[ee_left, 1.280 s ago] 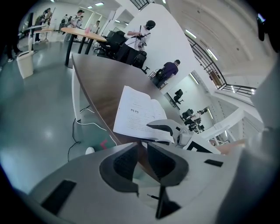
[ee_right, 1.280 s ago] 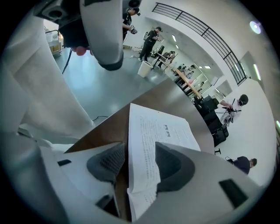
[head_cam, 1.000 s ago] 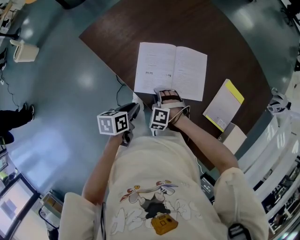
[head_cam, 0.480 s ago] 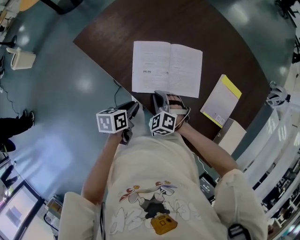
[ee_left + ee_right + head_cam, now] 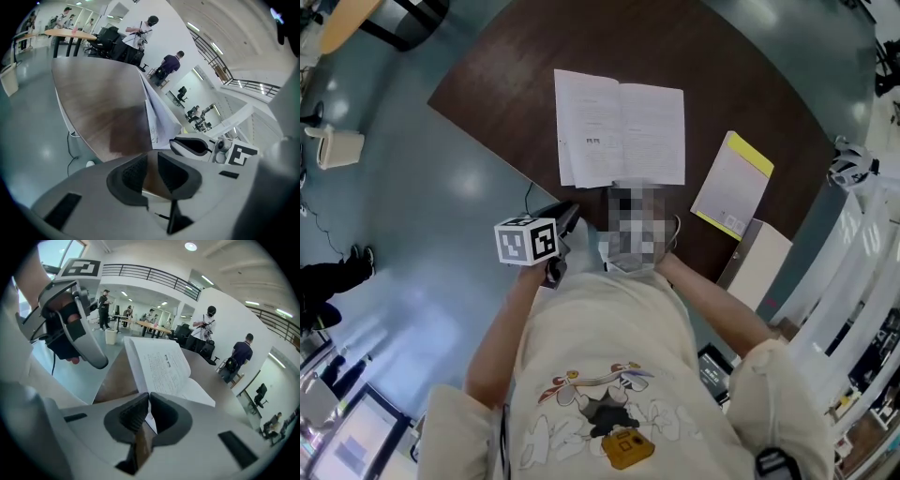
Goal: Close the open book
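The open white book (image 5: 619, 131) lies on the dark brown table (image 5: 750, 84). The right gripper (image 5: 149, 401) is at the book's near edge, its jaws closing, with the lower edge of a page (image 5: 161, 364) pinched between the pads. That page lifts off the flat half (image 5: 199, 393). A mosaic patch covers this gripper in the head view. The left gripper (image 5: 565, 223) hovers off the table's near-left edge, left of the book (image 5: 159, 117). Its jaws (image 5: 151, 166) stand open with nothing between them.
A yellow-edged booklet (image 5: 731, 183) lies right of the book, with a white box (image 5: 759, 262) at the table's near edge. A cable (image 5: 528, 192) hangs off the left edge. A white bin (image 5: 333, 145) stands on the floor. People stand far off in both gripper views.
The right gripper has rolled and risen, and its jaws have closed on the book's near edge. The left gripper has shifted slightly. The book sits higher in the head view.
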A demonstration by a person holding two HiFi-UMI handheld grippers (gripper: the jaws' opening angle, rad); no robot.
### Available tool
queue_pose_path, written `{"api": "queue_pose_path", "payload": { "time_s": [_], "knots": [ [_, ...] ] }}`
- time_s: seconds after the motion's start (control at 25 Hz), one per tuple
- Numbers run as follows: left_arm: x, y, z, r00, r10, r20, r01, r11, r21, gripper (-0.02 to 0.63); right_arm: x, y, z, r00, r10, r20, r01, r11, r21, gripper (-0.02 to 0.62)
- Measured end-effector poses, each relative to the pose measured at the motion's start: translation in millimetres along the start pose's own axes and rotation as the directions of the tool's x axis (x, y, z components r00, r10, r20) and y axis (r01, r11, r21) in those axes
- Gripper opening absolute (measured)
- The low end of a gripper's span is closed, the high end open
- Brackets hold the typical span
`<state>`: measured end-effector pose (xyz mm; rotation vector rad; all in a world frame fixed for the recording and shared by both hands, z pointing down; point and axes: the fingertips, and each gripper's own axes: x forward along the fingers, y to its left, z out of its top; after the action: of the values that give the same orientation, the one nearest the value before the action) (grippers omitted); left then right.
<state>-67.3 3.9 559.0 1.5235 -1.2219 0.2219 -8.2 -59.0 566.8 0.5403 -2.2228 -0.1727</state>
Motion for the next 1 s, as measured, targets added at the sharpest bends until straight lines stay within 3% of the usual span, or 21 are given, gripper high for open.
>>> {"api": "queue_pose_path", "payload": {
  "time_s": [0.4, 0.68, 0.88, 1.0],
  "knots": [
    [19.4, -20.2, 1.5, 0.999, -0.015, -0.044, 0.017, 0.998, 0.053, 0.075, -16.1, -31.5, -39.2, 0.997, -0.059, -0.041, 0.065, 0.983, 0.174, 0.017],
    [25.6, -30.5, -1.6, 0.998, -0.017, -0.066, 0.022, 0.997, 0.068, 0.075, -16.6, -61.2, -74.3, 0.991, -0.083, -0.105, 0.112, 0.943, 0.313, 0.005],
    [25.3, -32.6, -1.8, 0.997, -0.014, -0.074, 0.019, 0.997, 0.070, 0.075, -9.1, -82.5, -91.2, 0.985, -0.078, -0.152, 0.131, 0.918, 0.375, 0.005],
    [25.4, -32.5, -1.9, 0.997, -0.014, -0.075, 0.019, 0.997, 0.070, 0.075, -7.1, -84.6, -91.8, 0.984, -0.072, -0.161, 0.127, 0.923, 0.364, 0.005]
  ]
}}
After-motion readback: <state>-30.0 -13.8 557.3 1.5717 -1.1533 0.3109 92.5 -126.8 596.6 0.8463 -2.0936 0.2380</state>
